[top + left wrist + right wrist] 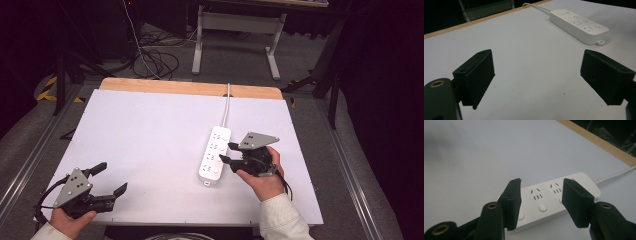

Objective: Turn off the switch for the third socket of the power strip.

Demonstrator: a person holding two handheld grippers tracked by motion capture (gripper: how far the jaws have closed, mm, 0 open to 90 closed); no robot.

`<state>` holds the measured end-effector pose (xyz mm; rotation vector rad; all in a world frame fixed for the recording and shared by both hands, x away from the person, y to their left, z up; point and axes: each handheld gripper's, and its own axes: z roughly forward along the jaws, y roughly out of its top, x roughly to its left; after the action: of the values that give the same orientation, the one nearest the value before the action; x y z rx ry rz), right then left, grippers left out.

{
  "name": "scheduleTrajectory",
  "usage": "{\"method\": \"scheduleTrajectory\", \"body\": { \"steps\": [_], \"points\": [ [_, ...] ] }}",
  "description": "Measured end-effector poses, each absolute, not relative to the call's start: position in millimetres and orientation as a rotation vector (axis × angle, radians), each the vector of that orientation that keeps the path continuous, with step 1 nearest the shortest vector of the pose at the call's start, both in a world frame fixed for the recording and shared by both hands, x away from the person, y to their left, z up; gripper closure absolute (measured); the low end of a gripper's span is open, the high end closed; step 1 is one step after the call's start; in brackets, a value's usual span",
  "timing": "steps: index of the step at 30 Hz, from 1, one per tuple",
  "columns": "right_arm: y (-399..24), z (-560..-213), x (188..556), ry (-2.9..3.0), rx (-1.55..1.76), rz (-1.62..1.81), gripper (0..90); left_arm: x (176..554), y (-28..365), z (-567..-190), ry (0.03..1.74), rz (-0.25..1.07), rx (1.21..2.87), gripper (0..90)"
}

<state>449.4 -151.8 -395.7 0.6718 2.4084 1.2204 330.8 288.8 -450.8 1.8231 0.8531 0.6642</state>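
A white power strip (215, 155) lies on the white table top, its cord (226, 105) running to the far edge. It has several sockets and round buttons (542, 207). My right gripper (226, 152) sits just right of the strip, jaws open and pointing at its side, nothing between them; in the right gripper view the gripper (541, 202) frames the strip (554, 195). My left gripper (113, 177) rests near the front left corner, wide open and empty. In the left gripper view this gripper (537, 80) looks across bare table toward the strip (579, 25).
The white table (150, 135) has a wooden strip along its far edge (190, 88). Beyond it stand a desk frame (235, 35) and loose cables (155, 60) on the floor. Metal rails (30, 160) run along both sides of the table.
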Motion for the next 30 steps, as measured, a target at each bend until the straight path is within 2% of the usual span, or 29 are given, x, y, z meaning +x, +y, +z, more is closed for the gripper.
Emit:
{"method": "scheduleTrajectory", "body": {
  "steps": [19, 26, 30],
  "points": [
    [-124, -400, 471, 2.478, 0.661, 1.215, 52.8, 331, 289, -451, 0.849, 0.668, 1.833, 12.2],
    [-120, -404, 476, 2.515, 0.688, 1.232, 58.3, 331, 289, -451, 0.848, 0.668, 1.834, 12.2],
    [-120, -405, 478, 2.525, 0.698, 1.206, 67.5, 331, 289, -451, 0.849, 0.670, 1.834, 12.2]
  ]
}}
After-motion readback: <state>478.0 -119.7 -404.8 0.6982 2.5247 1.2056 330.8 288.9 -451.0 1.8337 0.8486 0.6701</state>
